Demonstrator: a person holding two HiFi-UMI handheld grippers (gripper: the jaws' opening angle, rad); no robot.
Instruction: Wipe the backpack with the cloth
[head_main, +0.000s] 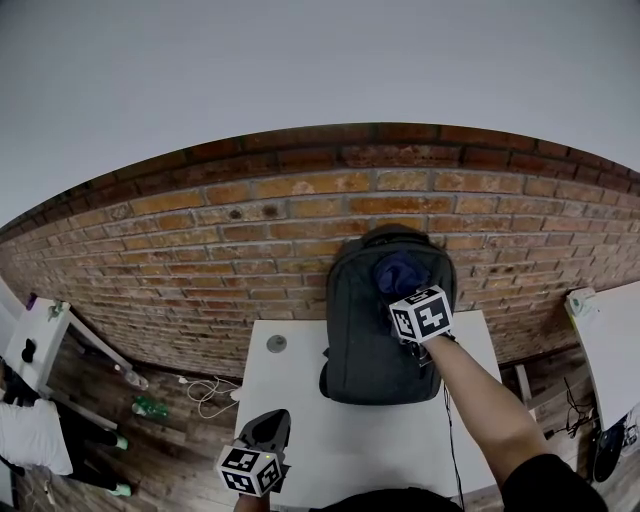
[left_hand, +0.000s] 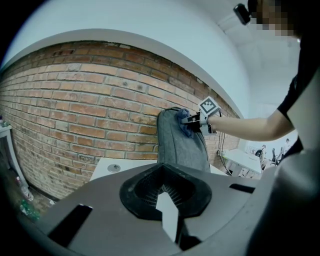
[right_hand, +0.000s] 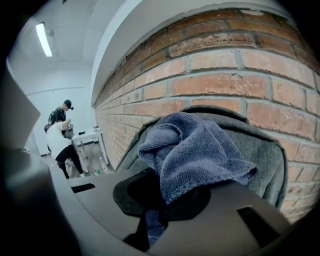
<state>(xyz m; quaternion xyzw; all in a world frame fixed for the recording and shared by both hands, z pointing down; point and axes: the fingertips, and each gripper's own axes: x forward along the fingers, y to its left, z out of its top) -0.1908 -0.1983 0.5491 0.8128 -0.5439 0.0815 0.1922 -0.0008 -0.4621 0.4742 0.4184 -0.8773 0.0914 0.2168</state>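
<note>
Grey backpack (head_main: 385, 320): stood upright on the white table (head_main: 290, 400), its back leaning on the brick wall (head_main: 200, 240), directly ahead of the right gripper (head_main: 407, 292) and well ahead and to the right of the left gripper (head_main: 268, 422).

Blue cloth (right_hand: 195, 150): bunched terry, clamped in the right gripper's jaws, one fold running down into the slot between them. Its free bulk was pressed on the upper front of the backpack, just under the top edge.

Right gripper: closed on the cloth, arm stretched forward, tool at the upper part of the backpack.

Left gripper: held low over the near table edge, jaws drawn together with nothing between them, touching nothing and taking no part in the work.

Round disc (head_main: 277, 343): lay on the table, ahead of the left gripper, to the left of the backpack.

Step in hand, as judged: wiping, with the cloth in contact near the top of the front panel; most of the panel lay below the tool.

Next move, as judged: a firm downward or sideways stroke keeping the cloth flat on the fabric. The unbraced backpack might tip or slide; the idle left gripper could steady it.
</note>
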